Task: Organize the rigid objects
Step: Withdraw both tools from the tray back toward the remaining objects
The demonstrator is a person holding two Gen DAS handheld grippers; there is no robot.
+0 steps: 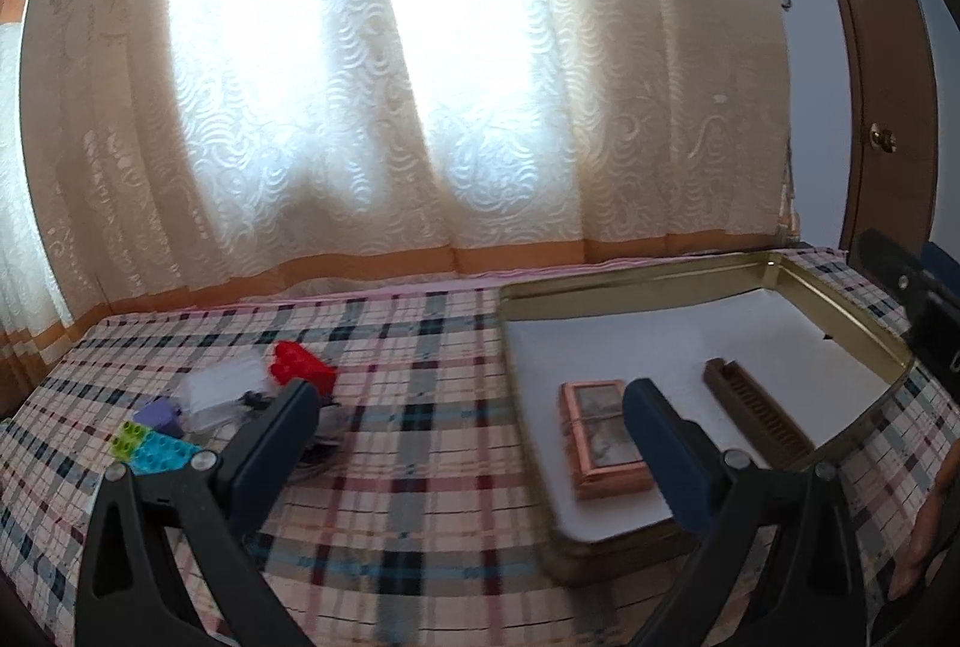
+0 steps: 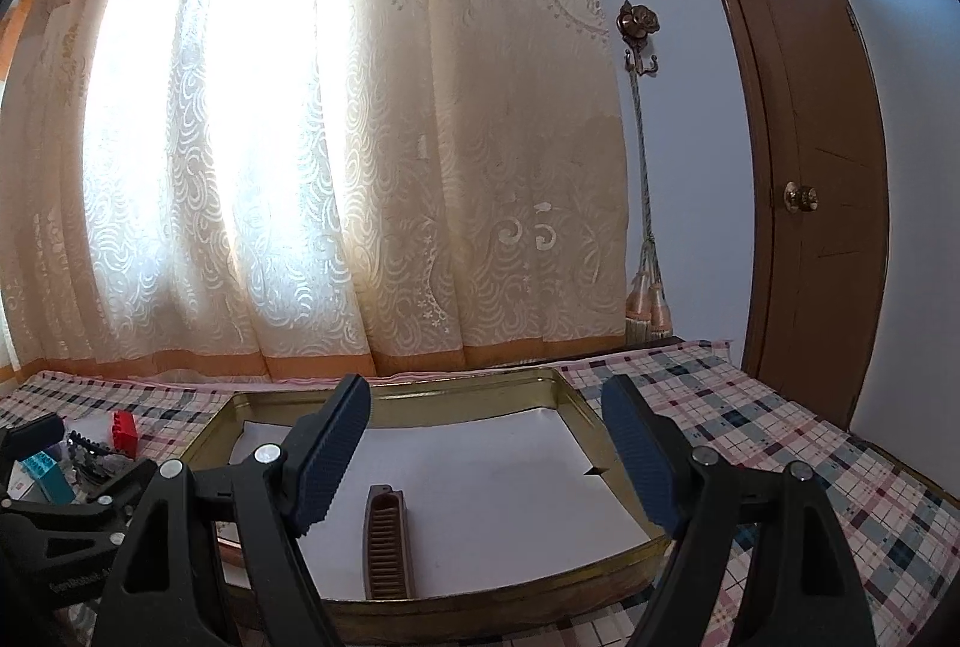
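Observation:
A gold metal tray (image 1: 636, 291) lined with white paper sits on the plaid tablecloth. In it lie a small copper-framed box (image 1: 603, 437) and a brown ridged bar (image 1: 759, 416). The bar also shows in the right wrist view (image 2: 387, 542), inside the tray (image 2: 456, 389). A pile of toys lies left of the tray: a red brick (image 1: 300, 368), a purple brick (image 1: 159, 416), a cyan and green plate (image 1: 153, 446). My left gripper (image 1: 474, 407) is open and empty above the cloth beside the tray. My right gripper (image 2: 486, 428) is open and empty above the tray.
A clear plastic piece (image 1: 225, 389) and small dark parts lie among the toys. Curtains (image 1: 390, 107) hang close behind the table. A brown door (image 2: 822, 167) stands at the right. The left gripper body shows at the left of the right wrist view (image 2: 66, 515).

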